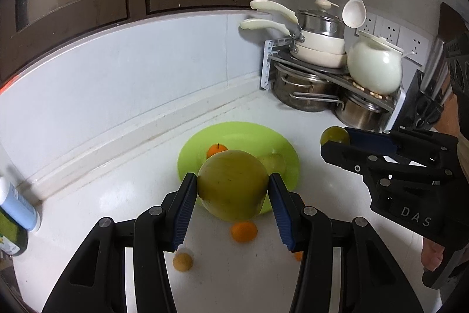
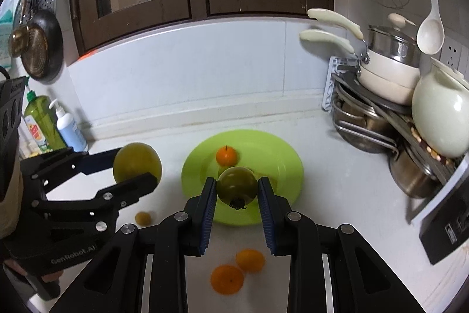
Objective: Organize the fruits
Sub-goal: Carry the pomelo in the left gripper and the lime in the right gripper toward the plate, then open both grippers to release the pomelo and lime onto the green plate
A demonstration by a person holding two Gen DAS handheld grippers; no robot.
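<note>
White kitchen counter [image 2: 337, 189] runs along a pale tiled wall under dark wooden cabinet doors, with a green plate [image 2: 281, 154] lying flat near the middle.

Left gripper [image 1: 233, 189] points forward and downward, its blue pads clamped on the sides of a large yellow-green fruit [image 1: 231, 184], held in the air over the near edge of the plate. Right gripper [image 2: 237, 189] takes the same downward tilt, its jaws closed on a small green tomato [image 2: 236, 185] with the dark stalk end facing the camera, also raised above the near part of the plate. Each gripper shows in the other's view, side by side and apart.

On the plate lies one small orange [image 2: 226, 155] toward its far side. Two more oranges [image 2: 250, 260] sit touching on the counter just in front of the plate. A small yellowish fruit [image 2: 143, 218] rests to the plate's near left. Pots on a rack [image 2: 378, 119] stand to the plate's far right; bottles [image 2: 67, 128] stand to its far left.
</note>
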